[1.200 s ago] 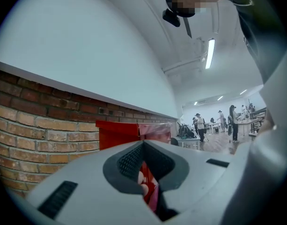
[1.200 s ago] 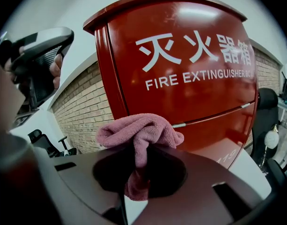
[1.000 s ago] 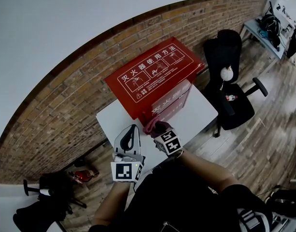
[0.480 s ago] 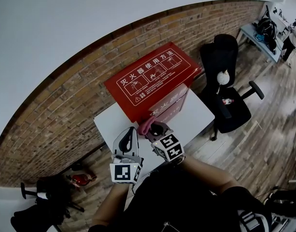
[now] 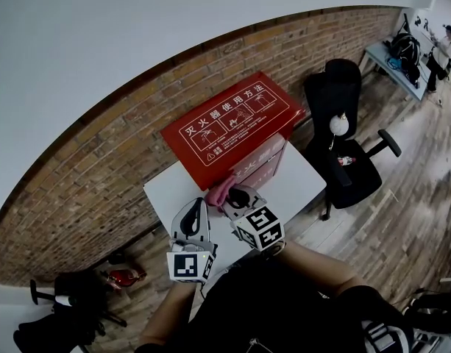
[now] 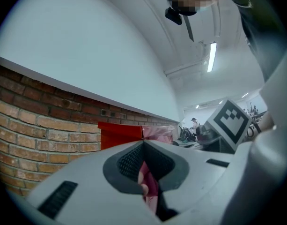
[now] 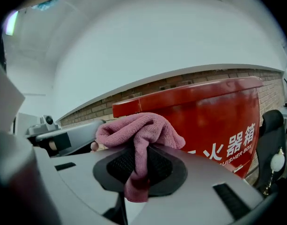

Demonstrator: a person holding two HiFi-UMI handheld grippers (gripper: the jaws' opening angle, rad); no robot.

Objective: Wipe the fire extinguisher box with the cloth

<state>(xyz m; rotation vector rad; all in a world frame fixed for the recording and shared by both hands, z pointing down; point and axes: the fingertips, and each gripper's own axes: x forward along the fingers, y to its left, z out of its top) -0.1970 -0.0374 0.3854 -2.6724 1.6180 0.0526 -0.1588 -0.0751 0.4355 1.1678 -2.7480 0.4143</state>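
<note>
1. The right gripper (image 7: 136, 167) pinches the cloth (image 7: 141, 128), bunched just near the fire extinguisher box (image 7: 213, 111) on the table (image 5: 299, 182); wiping looks barely begun, and the whole box seems left.
2. The left gripper (image 6: 143, 146) has its jaws pressed together; a pink sliver in their slit is unidentifiable; whether cloth and box touch is hidden.

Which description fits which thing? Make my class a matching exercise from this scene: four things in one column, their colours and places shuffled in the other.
Things
1 cloth
2 fire extinguisher box
3 office chair
4 table

Descriptions
A black, on the wooden floor
B white, beside the brick wall
C pink, clamped in the right gripper
D red, standing on the table

Pairs: 1-C, 2-D, 3-A, 4-B
</note>
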